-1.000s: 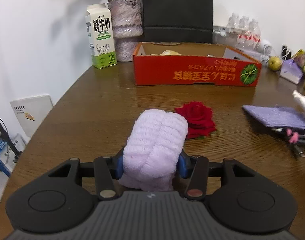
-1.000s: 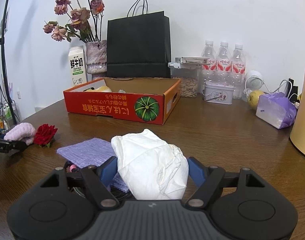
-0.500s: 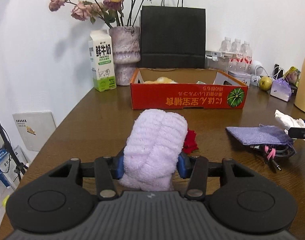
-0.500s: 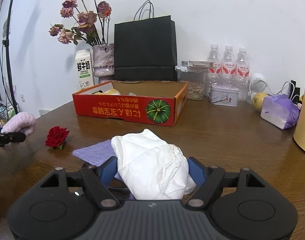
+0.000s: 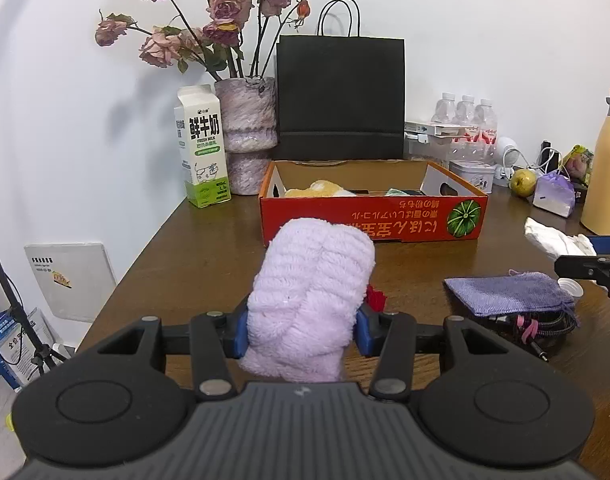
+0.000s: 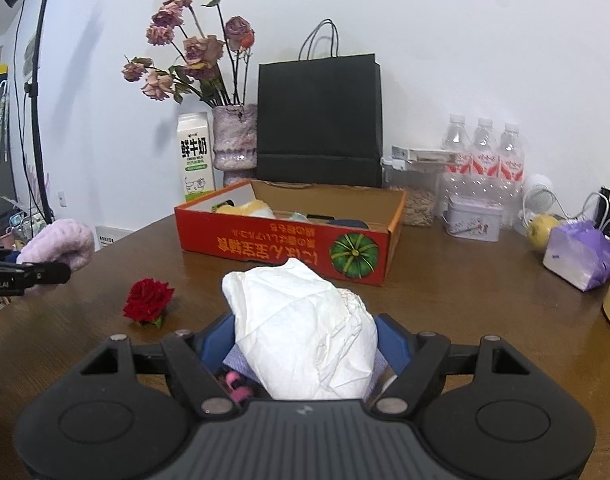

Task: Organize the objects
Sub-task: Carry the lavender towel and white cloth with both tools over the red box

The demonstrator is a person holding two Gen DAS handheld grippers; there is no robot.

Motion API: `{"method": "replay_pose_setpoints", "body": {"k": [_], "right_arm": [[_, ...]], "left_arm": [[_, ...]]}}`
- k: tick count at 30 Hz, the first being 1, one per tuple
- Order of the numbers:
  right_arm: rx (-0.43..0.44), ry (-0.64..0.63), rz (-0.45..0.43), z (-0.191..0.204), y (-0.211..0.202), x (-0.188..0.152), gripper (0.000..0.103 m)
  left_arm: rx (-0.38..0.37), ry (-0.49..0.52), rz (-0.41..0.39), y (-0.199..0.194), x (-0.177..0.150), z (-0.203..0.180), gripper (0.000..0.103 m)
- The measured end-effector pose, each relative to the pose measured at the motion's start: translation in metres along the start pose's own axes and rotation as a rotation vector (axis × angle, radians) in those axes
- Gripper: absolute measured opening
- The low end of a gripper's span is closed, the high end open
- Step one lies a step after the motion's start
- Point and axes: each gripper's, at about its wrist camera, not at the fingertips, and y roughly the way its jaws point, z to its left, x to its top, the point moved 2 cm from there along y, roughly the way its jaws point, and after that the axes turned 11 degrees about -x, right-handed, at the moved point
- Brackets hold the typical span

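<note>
My left gripper (image 5: 301, 330) is shut on a fluffy lilac towel roll (image 5: 311, 300), held above the brown table. My right gripper (image 6: 305, 340) is shut on a crumpled white cloth (image 6: 305, 328), also lifted off the table. Ahead of both stands an open red cardboard box (image 5: 373, 216) (image 6: 289, 248) with several items inside. A red rose (image 6: 148, 300) lies on the table between the two grippers; the towel hides most of the rose (image 5: 376, 298) in the left wrist view. The right gripper with its white cloth (image 5: 553, 240) shows at the right edge there.
A purple pouch (image 5: 509, 292) and a tangle of cables (image 5: 537, 328) lie on the table (image 5: 193, 256). Behind the box stand a milk carton (image 5: 203, 148), a vase of dried roses (image 5: 249, 132), a black paper bag (image 5: 339, 96), water bottles (image 6: 481, 160) and a tin (image 6: 473, 218). A yellow jug (image 5: 605, 160) stands right.
Both grippers have risen with their loads and tilted up, so the wall and flowers show more. The rose has slipped behind the lilac towel in the left wrist view.
</note>
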Motion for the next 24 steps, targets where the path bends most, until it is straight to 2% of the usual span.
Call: {"method": "replay_pose_setpoints", "body": {"k": [17, 24], "right_arm": [[0.029, -0.06, -0.003, 0.026, 0.024, 0.033, 0.075], [0.039, -0.089, -0.009, 0.034, 0.035, 0.046, 0.075]], "left_arm": [[-0.061, 0.059, 0.004, 0.026, 0.028, -0.012, 0.048], [-0.069, 0.086, -0.023, 0.038, 0.047, -0.018, 0.048]]}}
